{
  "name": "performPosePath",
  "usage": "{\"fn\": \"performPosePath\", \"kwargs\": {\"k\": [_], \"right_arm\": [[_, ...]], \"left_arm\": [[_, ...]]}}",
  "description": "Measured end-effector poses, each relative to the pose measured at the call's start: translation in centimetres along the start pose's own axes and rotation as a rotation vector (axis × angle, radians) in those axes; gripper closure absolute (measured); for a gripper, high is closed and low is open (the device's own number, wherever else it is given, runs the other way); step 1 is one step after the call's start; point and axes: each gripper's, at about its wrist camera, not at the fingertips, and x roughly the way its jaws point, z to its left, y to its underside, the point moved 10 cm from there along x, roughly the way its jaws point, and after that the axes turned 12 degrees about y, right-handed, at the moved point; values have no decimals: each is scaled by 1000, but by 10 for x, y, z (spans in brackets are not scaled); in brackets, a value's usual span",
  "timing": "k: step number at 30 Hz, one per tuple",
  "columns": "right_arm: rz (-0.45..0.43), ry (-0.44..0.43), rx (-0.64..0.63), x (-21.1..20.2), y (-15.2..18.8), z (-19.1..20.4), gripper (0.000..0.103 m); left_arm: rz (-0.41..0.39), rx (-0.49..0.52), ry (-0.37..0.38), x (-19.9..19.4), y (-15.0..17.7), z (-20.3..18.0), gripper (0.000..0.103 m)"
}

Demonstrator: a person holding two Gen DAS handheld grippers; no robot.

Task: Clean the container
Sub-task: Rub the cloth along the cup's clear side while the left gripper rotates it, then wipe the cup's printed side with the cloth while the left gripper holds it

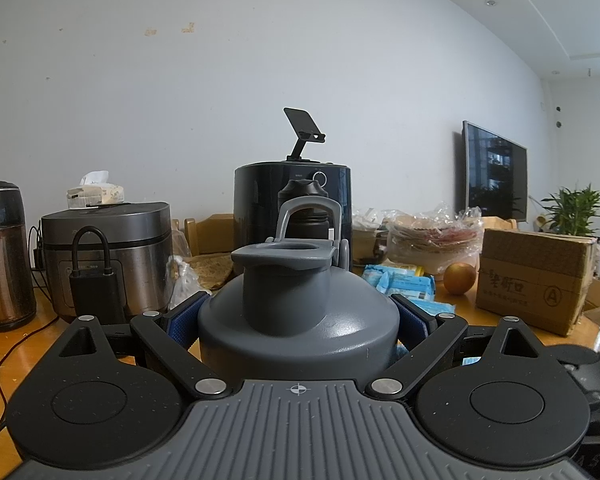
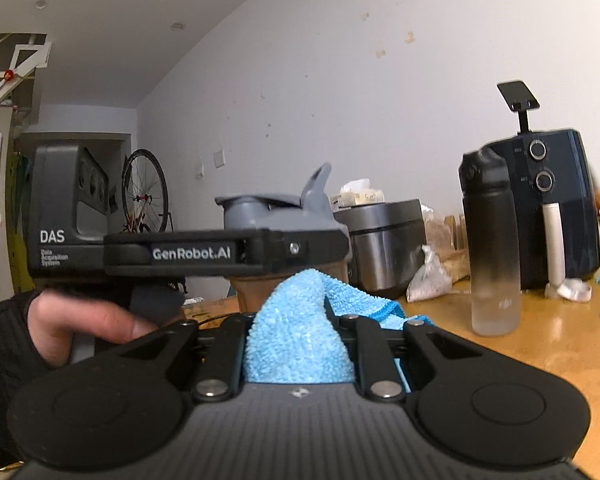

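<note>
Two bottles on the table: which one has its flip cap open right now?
The grey-lidded bottle clamped in the left gripper: its spout cap is flipped up. The black-to-frosted gradient bottle beside the dark air fryer stays capped.

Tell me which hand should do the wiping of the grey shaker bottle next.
Right. The right tool is shut on the blue cloth, just in front of the shaker bottle. The left tool is clamped on the bottle's grey lid, so it likely should steady it.
</note>
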Motion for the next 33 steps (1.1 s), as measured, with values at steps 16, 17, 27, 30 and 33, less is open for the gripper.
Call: {"fn": "performPosePath", "kwargs": {"k": [16, 17, 27, 30, 33], "right_arm": [[13, 8, -2, -3, 7, -4, 93], [15, 10, 0, -4, 8, -5, 93], [23, 39, -14, -35, 15, -12, 93], [22, 52, -18, -47, 16, -15, 93], [23, 66, -18, -58, 16, -19, 93]], "left_arm": [[0, -1, 1, -1, 3, 1, 8], [0, -2, 1, -1, 3, 1, 8], [-3, -5, 3, -1, 3, 1, 8], [-5, -6, 3, -1, 3, 2, 8], [-7, -8, 3, -1, 3, 2, 8]]}}
